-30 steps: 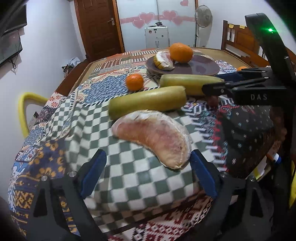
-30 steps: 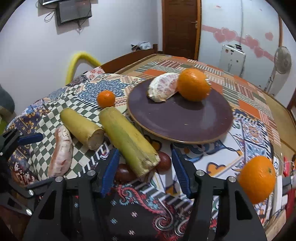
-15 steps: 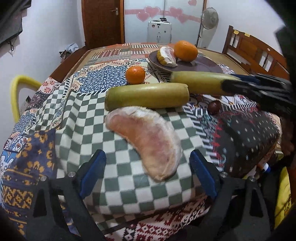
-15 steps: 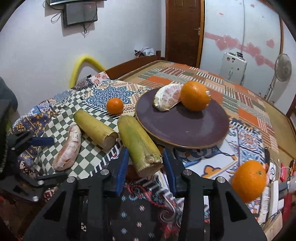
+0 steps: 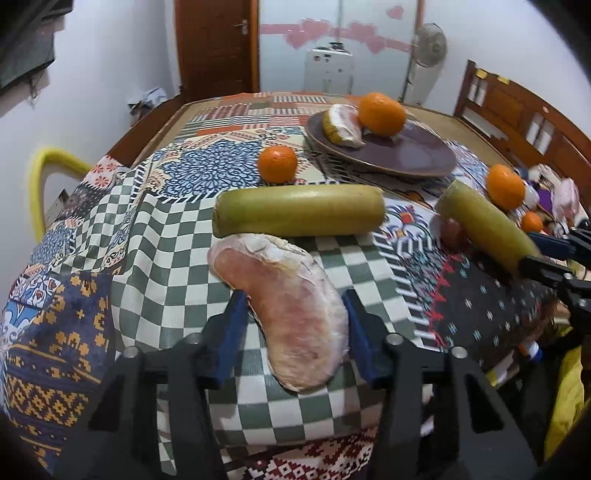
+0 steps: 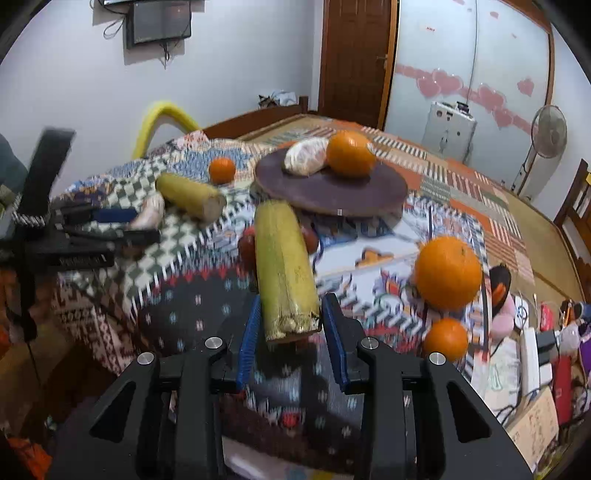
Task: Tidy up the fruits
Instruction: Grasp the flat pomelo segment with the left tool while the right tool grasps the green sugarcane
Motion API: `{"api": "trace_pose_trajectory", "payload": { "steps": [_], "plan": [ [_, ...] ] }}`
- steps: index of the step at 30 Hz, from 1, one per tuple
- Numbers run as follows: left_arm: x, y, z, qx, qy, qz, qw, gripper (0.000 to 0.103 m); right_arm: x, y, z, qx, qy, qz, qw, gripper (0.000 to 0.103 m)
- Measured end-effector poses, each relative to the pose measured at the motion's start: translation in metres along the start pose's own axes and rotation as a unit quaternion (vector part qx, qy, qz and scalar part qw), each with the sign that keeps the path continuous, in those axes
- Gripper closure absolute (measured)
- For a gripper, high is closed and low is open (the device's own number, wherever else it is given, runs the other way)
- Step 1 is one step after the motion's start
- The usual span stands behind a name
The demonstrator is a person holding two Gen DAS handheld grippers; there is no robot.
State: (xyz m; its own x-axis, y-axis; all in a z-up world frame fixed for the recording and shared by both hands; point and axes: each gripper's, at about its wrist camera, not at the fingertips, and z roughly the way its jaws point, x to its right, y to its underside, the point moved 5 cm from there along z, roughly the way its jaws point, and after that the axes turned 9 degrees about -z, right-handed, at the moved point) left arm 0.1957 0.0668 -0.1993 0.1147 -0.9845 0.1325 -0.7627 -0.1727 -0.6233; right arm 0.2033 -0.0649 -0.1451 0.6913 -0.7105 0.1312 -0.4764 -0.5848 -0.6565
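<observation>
blk grippers, blue fingers, silver screws.

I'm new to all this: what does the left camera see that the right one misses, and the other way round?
Only the left camera shows the whole pink pomelo wedge between the left tongs. Only the right camera shows the wall screen and the cut end of the cane between the right tongs. Both show the plate with an orange, and the small orange.

Left wrist cam sat low at the table's near edge, facing the far door. Right cam looked from the right. Both showed the round dark-purple plate.
</observation>
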Motion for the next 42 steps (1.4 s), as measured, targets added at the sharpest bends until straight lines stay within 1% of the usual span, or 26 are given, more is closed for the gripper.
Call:
{"api": "trace_pose_trajectory", "payload": {
  "steps": [3,5,8,11,12,13,14,15,17,20,23,24,25,27,29,30,31,33,35,39,42],
  "plan": [
    [0.0,0.004,-0.004,-0.006,0.014,0.014,0.9998,0.057,0.001,0.001,-0.004,0.001,-0.004,0.002,1.0,0.072],
    [0.002,0.007,-0.007,-0.011,0.027,0.033,0.999,0.057,0.0,0.0,-0.004,0.0,-0.01,0.005,1.0,0.072],
    [0.003,0.012,-0.012,-0.019,0.05,0.062,0.9966,0.057,0.0,-0.004,0.0,-0.003,-0.007,0.002,1.0,0.072],
    [0.001,0.013,-0.013,-0.029,0.063,0.071,0.995,0.057,0.001,-0.008,0.007,-0.01,-0.011,0.004,1.0,0.064],
    [0.001,0.012,-0.013,-0.033,0.064,0.071,0.9949,0.057,0.001,-0.01,0.009,-0.011,-0.016,0.006,1.0,0.06],
    [0.002,0.012,-0.013,-0.036,0.063,0.071,0.9948,0.057,0.001,-0.012,0.012,-0.011,-0.019,0.007,1.0,0.059],
    [0.004,0.011,-0.013,-0.038,0.059,0.074,0.9948,0.056,0.001,-0.014,0.014,-0.012,-0.02,0.007,1.0,0.059],
    [0.005,0.01,-0.012,-0.039,0.054,0.076,0.9949,0.053,0.001,-0.017,0.018,-0.014,-0.021,0.007,1.0,0.059],
    [0.004,0.007,-0.009,-0.042,0.049,0.066,0.9957,0.049,0.0,-0.021,0.023,-0.014,-0.025,0.009,1.0,0.059],
    [0.004,0.002,-0.005,-0.043,0.042,0.053,0.9968,0.048,0.0,-0.027,0.032,-0.018,-0.031,0.011,0.999,0.059],
    [0.005,-0.001,-0.002,-0.037,0.027,0.035,0.9983,0.048,0.001,-0.031,0.04,-0.023,-0.035,0.014,0.999,0.059],
    [0.005,-0.002,-0.001,-0.035,0.024,0.033,0.9986,0.052,0.001,-0.031,0.042,-0.023,-0.034,0.014,0.999,0.059],
    [0.007,-0.002,-0.002,-0.032,0.023,0.033,0.9987,0.053,0.001,-0.031,0.041,-0.021,-0.033,0.016,0.999,0.061],
    [0.007,-0.002,-0.002,-0.028,0.017,0.032,0.999,0.055,0.003,-0.03,0.038,-0.016,-0.033,0.021,0.999,0.067],
    [0.008,-0.001,-0.004,-0.025,0.014,0.036,0.999,0.057,0.006,-0.028,0.035,-0.012,-0.039,0.03,0.999,0.068],
    [0.008,-0.001,-0.005,-0.023,0.012,0.037,0.999,0.061,0.006,-0.027,0.033,-0.01,-0.038,0.031,0.999,0.068],
    [0.009,-0.001,-0.008,-0.019,0.009,0.039,0.999,0.063,0.006,-0.026,0.031,-0.007,-0.034,0.027,0.999,0.068],
    [0.012,-0.002,-0.016,-0.007,0.005,0.047,0.9989,0.071,0.005,-0.025,0.026,-0.002,-0.023,0.025,0.999,0.068],
    [0.015,-0.004,-0.021,-0.003,0.011,0.049,0.9987,0.074,0.007,-0.025,0.019,0.008,-0.02,0.029,0.999,0.068],
    [0.017,-0.008,-0.025,-0.002,0.016,0.047,0.9988,0.079,0.013,-0.03,0.006,0.028,-0.018,0.044,0.998,0.068],
    [0.018,-0.011,-0.031,0.003,0.022,0.043,0.9988,0.08,0.016,-0.035,-0.001,0.04,-0.014,0.05,0.998,0.069]
  ]
}}
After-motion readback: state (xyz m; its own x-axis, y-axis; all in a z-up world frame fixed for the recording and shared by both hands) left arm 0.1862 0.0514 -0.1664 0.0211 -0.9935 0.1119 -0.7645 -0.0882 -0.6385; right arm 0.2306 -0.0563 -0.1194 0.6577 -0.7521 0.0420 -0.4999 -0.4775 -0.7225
